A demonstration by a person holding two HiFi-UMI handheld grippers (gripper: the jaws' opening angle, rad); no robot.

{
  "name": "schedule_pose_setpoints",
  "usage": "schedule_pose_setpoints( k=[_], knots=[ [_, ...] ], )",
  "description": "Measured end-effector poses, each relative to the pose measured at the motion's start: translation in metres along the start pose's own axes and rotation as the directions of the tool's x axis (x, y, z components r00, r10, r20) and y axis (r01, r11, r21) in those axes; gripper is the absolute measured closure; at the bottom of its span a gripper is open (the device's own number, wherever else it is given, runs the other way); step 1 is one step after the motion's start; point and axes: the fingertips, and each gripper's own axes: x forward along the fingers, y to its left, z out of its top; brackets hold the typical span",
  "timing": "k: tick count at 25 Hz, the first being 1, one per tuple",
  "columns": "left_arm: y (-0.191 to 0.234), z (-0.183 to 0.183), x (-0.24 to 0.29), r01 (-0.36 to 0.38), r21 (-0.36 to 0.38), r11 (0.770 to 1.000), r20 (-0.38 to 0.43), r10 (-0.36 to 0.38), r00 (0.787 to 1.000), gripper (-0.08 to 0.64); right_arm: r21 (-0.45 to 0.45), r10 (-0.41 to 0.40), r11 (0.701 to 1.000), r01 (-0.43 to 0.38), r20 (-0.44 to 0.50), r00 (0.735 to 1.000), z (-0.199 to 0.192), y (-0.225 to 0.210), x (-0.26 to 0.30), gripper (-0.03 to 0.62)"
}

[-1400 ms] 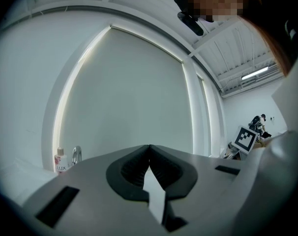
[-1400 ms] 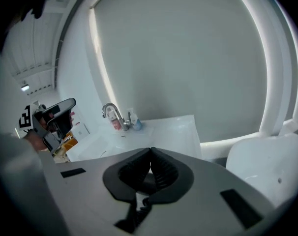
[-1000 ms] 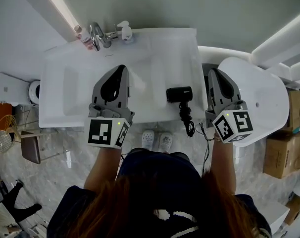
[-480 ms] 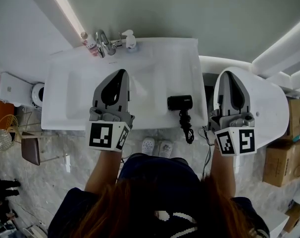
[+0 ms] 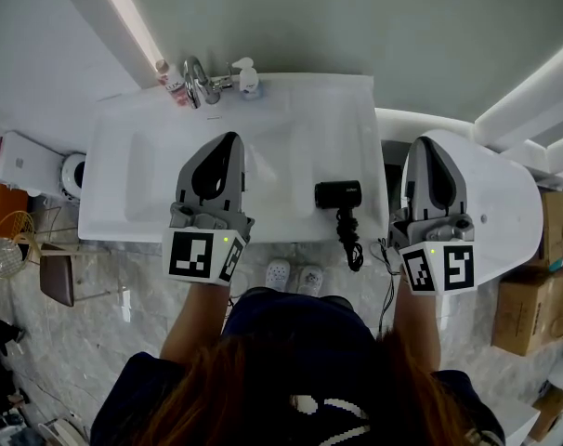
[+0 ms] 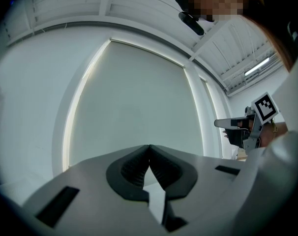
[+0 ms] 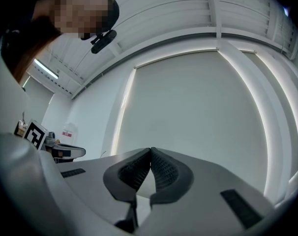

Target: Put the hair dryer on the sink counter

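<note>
the black hair dryer (image 5: 338,193) already lay on the sink counter (image 5: 300,110), at 3 o'clock from the left gripper (image 5: 228,139). the left gripper and the right gripper (image 5: 428,143) were pressed together, empty. the task seemed finished.

The grey left gripper (image 5: 228,139) hides the middle of the white sink counter (image 5: 300,110) under it. The small red-labelled bottle (image 5: 167,75) beyond and left of its tip is too small to read. The black hair dryer (image 5: 338,193) has a dark cord (image 5: 349,240) that trails toward the grey right gripper (image 5: 428,143), where its end cannot be traced.
</note>
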Motion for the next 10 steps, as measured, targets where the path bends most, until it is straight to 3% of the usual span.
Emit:
schedule_pose_setpoints(
  k=[10],
  knots=[
    [-0.0005,-0.0027,-0.0033,-0.013,0.003,1.0,-0.003,0.013,1.0,0.541,0.015,0.023,1.0,-0.023,-0.017,1.0,-0.0062,0.0037,0.0005,0.577]
  ],
)
